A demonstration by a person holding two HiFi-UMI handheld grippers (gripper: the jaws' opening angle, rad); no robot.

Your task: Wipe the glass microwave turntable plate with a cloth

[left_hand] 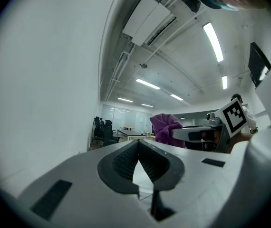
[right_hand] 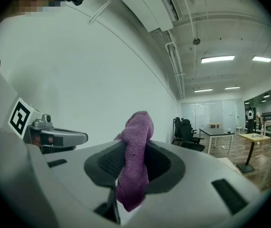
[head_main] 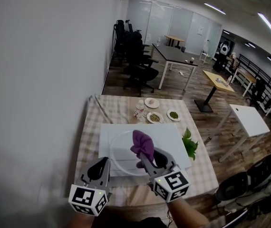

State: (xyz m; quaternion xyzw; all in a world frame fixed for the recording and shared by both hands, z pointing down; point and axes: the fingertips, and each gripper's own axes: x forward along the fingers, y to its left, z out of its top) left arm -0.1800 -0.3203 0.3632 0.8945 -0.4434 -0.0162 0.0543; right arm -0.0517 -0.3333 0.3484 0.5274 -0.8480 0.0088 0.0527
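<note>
1. Left hand-held gripper (left_hand: 138, 145): jaws fully together, nothing between the pads. In the head view it (head_main: 99, 164) sits over the near-left corner of the mat (head_main: 173, 133).
2. Right hand-held gripper (right_hand: 134, 144): clamped on the purple cloth (right_hand: 135, 167). One end bunches up above the pads, the other hangs below them.
3. In the head view the right hand-held gripper (head_main: 147, 159) sits beside the left one, with the cloth (head_main: 142, 144) bunched over the plate (head_main: 119, 151).
4. Plate: clear glass disc, flat on the white mat. The mat lies on the checked surface (head_main: 89, 141), with the plate towards its near-left part.
5. Both point roughly level. Their own views show wall and room past the jaws. Can't tell any contact between cloth and plate.
6. Left gripper view shows the right one alongside, with cloth (left_hand: 164, 127) and its marker cube (left_hand: 234, 115).
7. Far end of the surface: three small dishes (head_main: 154, 117). Green leaves (head_main: 189, 144) lie at the mat's right edge.
</note>
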